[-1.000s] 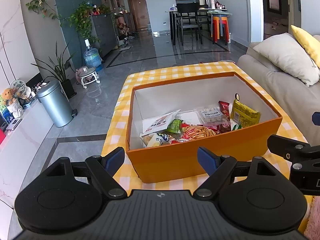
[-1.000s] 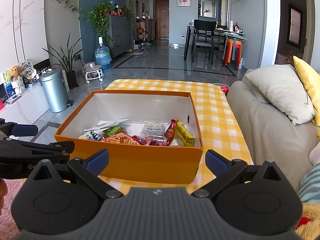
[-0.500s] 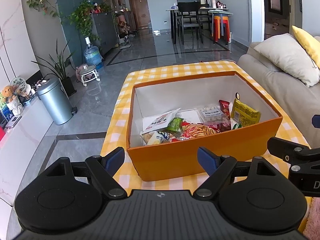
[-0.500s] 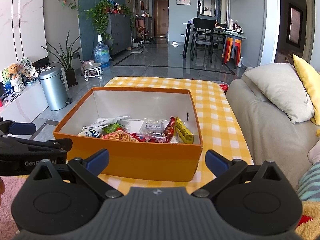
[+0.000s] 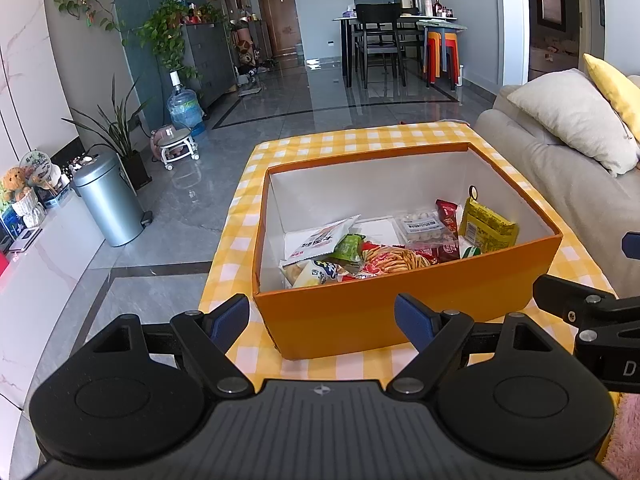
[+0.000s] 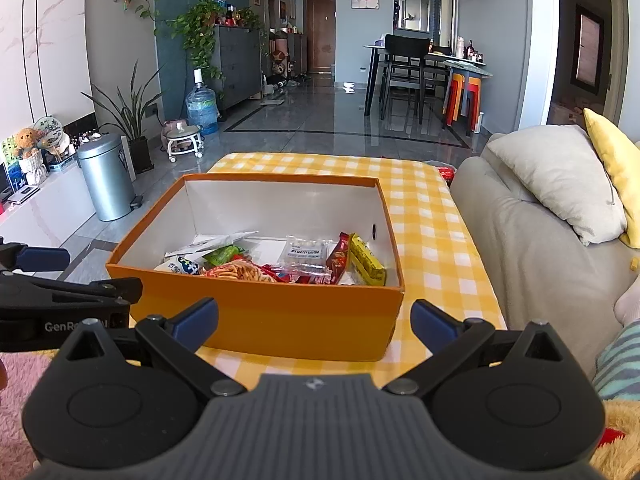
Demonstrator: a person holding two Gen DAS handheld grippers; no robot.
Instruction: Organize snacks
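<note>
An orange box point(image 5: 360, 312) with a white inside stands on the yellow checked table point(image 5: 320, 148). Several snack packets lie in its near half: a white pouch point(image 5: 320, 236), a green packet point(image 5: 348, 246), a red noodle bag point(image 5: 392, 260), a clear tray of sweets point(image 5: 422, 226) and a yellow packet point(image 5: 486, 228). My left gripper point(image 5: 322, 316) is open and empty, just before the box's near wall. My right gripper point(image 6: 314, 320) is open and empty, also before the near wall of the box point(image 6: 280, 320). Each gripper shows at the edge of the other's view.
A grey sofa point(image 6: 540, 240) with a beige cushion point(image 6: 560, 176) runs along the table's right side. A metal bin point(image 5: 108, 200) and plants stand on the floor to the left. A pink rug point(image 6: 16, 376) lies below left. A dining set point(image 6: 420, 76) is far back.
Both grippers have drawn back and up a little from the box. Their jaws stay open. The snacks in the box have not moved.
</note>
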